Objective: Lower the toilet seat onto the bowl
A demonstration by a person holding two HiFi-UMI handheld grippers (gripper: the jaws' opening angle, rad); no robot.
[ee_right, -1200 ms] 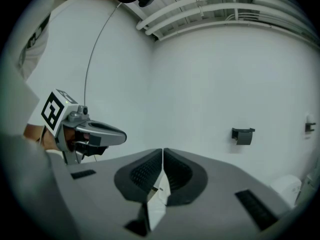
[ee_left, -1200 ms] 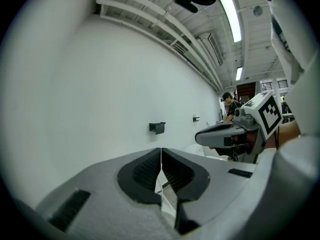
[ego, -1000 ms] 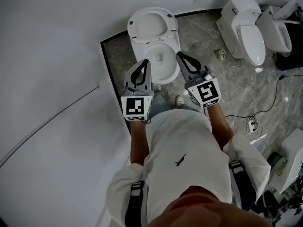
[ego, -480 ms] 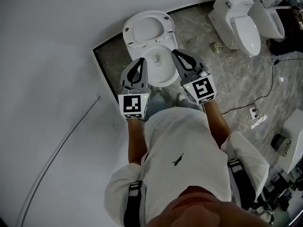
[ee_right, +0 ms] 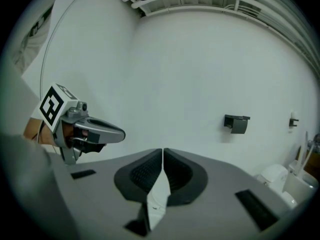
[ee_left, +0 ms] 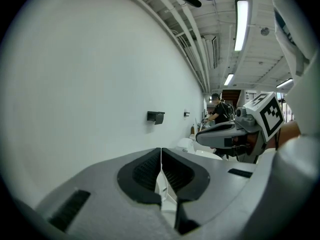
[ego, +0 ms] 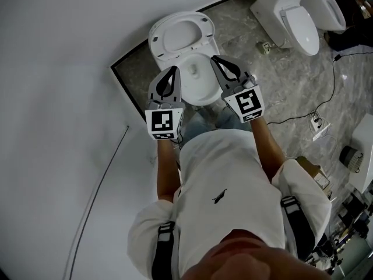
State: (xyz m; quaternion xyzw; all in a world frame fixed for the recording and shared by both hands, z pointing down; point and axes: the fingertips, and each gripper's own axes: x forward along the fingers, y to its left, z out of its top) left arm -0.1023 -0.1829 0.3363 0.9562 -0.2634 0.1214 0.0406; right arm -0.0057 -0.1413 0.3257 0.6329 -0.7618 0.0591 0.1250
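Observation:
The white toilet stands against the wall with its ring-shaped seat [ego: 179,35] raised upright over the open bowl [ego: 197,77]. My left gripper [ego: 173,69] hovers at the bowl's near left rim, jaws shut with nothing in them [ee_left: 161,151]. At the bowl's near right rim my right gripper [ego: 214,58] is held the same way, shut and empty [ee_right: 163,151]. Neither touches the seat. Each gripper shows in the other's view: the right gripper [ee_left: 225,134] and the left gripper [ee_right: 100,131]. The gripper views look mostly at the white wall.
Two more white toilets [ego: 291,16] [ego: 326,4] stand at the upper right on the marble floor. Cables and a power strip [ego: 317,126] lie to the right. A white wall [ego: 58,98] runs close on the left, with a black holder [ee_right: 236,123] on it. A person [ee_left: 220,111] stands far off.
Both grippers have moved forward and a little down toward the toilet, side by side, still shut. The toilet seat has stayed raised.

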